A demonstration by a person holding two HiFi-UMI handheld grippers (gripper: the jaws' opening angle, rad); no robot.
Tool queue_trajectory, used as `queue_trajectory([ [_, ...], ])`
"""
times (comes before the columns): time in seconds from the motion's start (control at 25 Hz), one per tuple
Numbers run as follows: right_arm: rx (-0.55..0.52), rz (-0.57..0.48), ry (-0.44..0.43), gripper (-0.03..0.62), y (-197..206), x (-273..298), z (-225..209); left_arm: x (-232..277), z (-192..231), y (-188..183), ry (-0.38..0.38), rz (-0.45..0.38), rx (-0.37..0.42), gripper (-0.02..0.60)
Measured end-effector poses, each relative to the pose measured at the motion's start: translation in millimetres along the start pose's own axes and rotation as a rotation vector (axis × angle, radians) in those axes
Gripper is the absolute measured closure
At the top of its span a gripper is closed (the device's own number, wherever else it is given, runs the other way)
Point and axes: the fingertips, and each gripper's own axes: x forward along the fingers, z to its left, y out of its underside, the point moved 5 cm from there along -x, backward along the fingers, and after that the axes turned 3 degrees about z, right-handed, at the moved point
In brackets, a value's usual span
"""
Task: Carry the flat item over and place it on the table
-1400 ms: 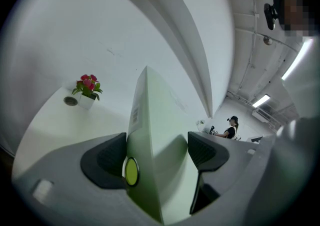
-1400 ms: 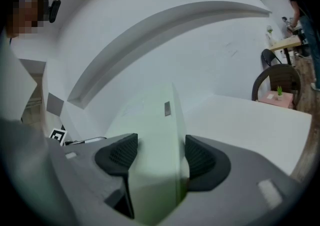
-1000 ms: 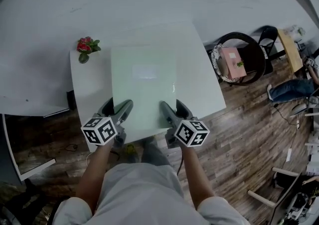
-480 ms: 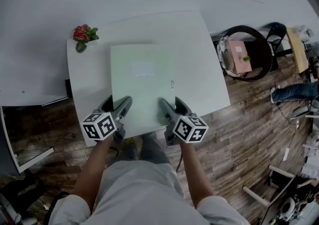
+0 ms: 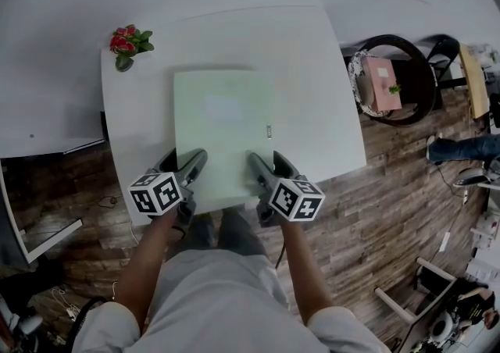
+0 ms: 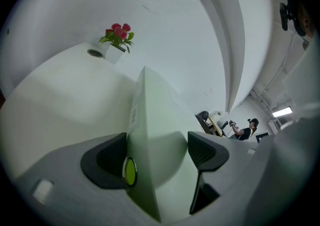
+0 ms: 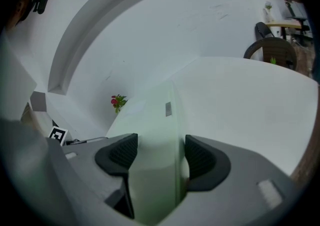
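Flat green panel (image 5: 223,125): near edge clamped in left tool (image 5: 182,165) and right tool (image 5: 270,165), over white surface (image 5: 312,86); flowers (image 5: 125,43) at corner

Overhead head view; low, close gripper views across same table (image 5: 312,70).

The flat panel (image 5: 223,121), clamped in my left gripper (image 5: 183,165) and right gripper (image 5: 269,165), covers the middle of the table (image 5: 312,94) from the near edge. There is bare top along the right and far edges. A flower pot (image 5: 125,45) stands at the far left corner, apart from the flat panel. A round chair (image 5: 414,82) stands beyond the right edge.
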Motion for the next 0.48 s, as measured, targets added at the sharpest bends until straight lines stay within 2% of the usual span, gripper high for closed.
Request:
queue_trajectory([
  [0.48,0.011,0.024,0.015,0.299,2.2,12.8,-5.4,10.9,12.0,4.1,-0.015,0.015,-0.011,0.210],
])
